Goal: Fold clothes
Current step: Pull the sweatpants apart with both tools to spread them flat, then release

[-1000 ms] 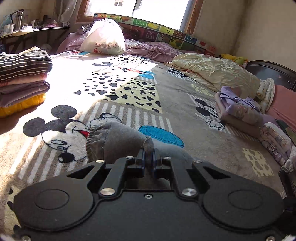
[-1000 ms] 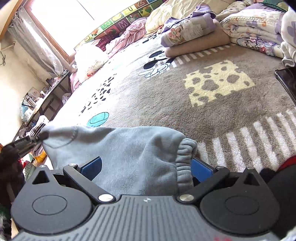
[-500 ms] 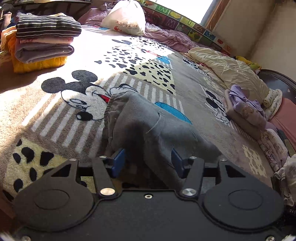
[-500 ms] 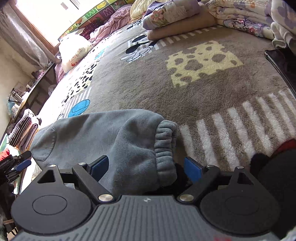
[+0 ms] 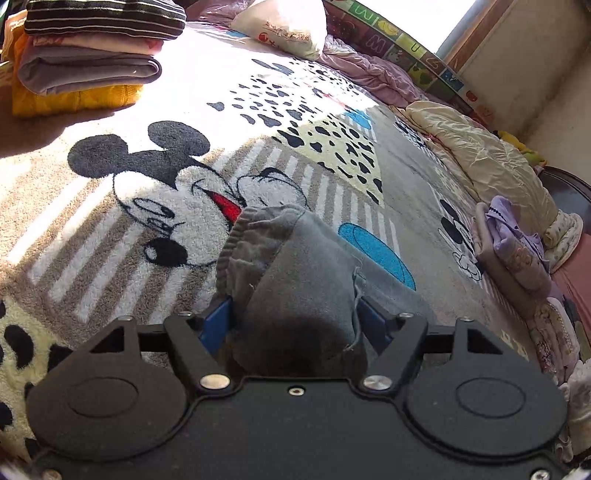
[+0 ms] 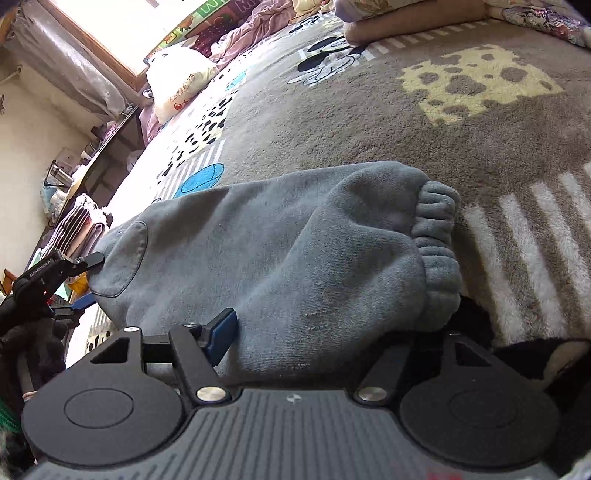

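Note:
A grey fleece garment [image 5: 295, 266] with ribbed cuffs lies folded on the Mickey Mouse blanket [image 5: 147, 206]. My left gripper [image 5: 295, 321] is open, its blue pads astride the garment's near end. In the right wrist view the same garment [image 6: 280, 251] lies flat, its cuffed end [image 6: 439, 236] to the right. My right gripper [image 6: 325, 332] is open with the cloth between its jaws; its right finger is hidden under the fabric. The left gripper shows in the right wrist view [image 6: 86, 280] at the garment's far corner.
A stack of folded clothes [image 5: 92, 55] sits at the far left. A white bag [image 5: 284, 26] lies near the window. A cream quilt [image 5: 487, 162] and folded purple clothes [image 5: 513, 247] line the right side. A desk [image 6: 85, 158] stands beside the bed.
My left gripper, shut on the garment a second ago, has opened and lowered over it. The garment has been laid down flat. My right gripper stays open, now closer to the cloth.

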Tool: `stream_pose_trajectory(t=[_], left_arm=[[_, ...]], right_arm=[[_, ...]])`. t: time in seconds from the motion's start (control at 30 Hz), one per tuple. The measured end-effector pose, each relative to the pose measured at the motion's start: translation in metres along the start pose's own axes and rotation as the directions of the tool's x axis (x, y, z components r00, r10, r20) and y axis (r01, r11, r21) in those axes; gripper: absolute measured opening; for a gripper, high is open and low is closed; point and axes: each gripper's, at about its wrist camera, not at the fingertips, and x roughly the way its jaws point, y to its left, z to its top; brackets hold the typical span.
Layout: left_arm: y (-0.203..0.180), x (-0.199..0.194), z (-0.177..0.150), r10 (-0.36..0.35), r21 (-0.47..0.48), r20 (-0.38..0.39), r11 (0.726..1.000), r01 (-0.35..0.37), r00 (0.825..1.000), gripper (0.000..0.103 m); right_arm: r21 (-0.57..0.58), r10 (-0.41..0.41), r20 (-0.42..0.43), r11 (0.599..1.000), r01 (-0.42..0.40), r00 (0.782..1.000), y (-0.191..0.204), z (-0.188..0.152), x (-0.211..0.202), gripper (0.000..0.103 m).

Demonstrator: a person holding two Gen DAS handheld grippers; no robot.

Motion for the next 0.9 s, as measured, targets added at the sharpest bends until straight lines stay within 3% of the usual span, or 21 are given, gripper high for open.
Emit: stream_pose_trajectory(t=[0.03,0.13,0.3,0.4,0.47,0.5,0.57,0.6,0.67,0.83,0.9], left_arm=[[-0.004,0.004,0.001,-0.009,0.023,-0.004,1.0,0.009,1.0,0.033],[-0.021,0.003,0.016,-0.049,0.06,0.02,0.997,0.048,0.999,0.025],[-0.052,-0.009,0.058,-0.126,0.091,0.139,0.989,0.114,0.982,0.024],[-0.057,-0.006,0.072,-0.129,0.078,0.179,0.99,0.117,0.975,0.029],[-0.05,0.003,0.065,-0.094,0.083,0.146,0.993,0.083,0.985,0.051],[-0.044,0.007,0.058,-0.057,0.088,0.119,0.995,0.047,0.991,0.056],[-0.034,0.015,0.044,0.019,0.1,0.064,0.995,-0.025,0.998,0.056],[-0.027,0.013,0.036,0.029,0.097,0.057,0.995,-0.035,0.998,0.056],[-0.014,0.007,0.025,0.035,0.084,0.058,0.996,-0.039,0.998,0.056],[-0.004,0.0,0.032,0.026,0.051,0.095,0.998,-0.031,0.995,0.056],[-0.009,0.004,0.042,0.02,0.057,0.106,0.998,-0.027,0.994,0.056]], right_arm=[[-0.002,0.013,0.015,1.0,-0.013,1.0,-0.001,0.005,-0.001,0.044],[-0.024,0.047,0.061,0.999,-0.045,0.997,0.0,0.025,-0.005,0.03],[-0.138,0.084,0.189,0.989,-0.058,0.978,0.016,0.086,-0.015,0.027],[-0.246,0.088,0.293,0.969,-0.014,0.952,0.033,0.122,-0.021,0.027],[-0.301,0.049,0.347,0.951,0.062,0.937,0.038,0.137,-0.018,0.027],[-0.329,0.002,0.346,0.937,0.12,0.938,0.037,0.14,-0.009,0.029],[-0.36,-0.113,0.307,0.905,0.225,0.945,0.031,0.147,0.011,0.064],[-0.339,-0.182,0.235,0.905,0.256,0.955,0.021,0.147,0.023,0.071],[-0.29,-0.205,0.183,0.923,0.252,0.961,-0.002,0.138,0.027,0.071],[-0.164,-0.167,0.19,0.966,0.198,0.968,-0.047,0.12,0.01,0.074],[-0.162,-0.163,0.21,0.966,0.199,0.964,-0.05,0.126,0.007,0.074]])
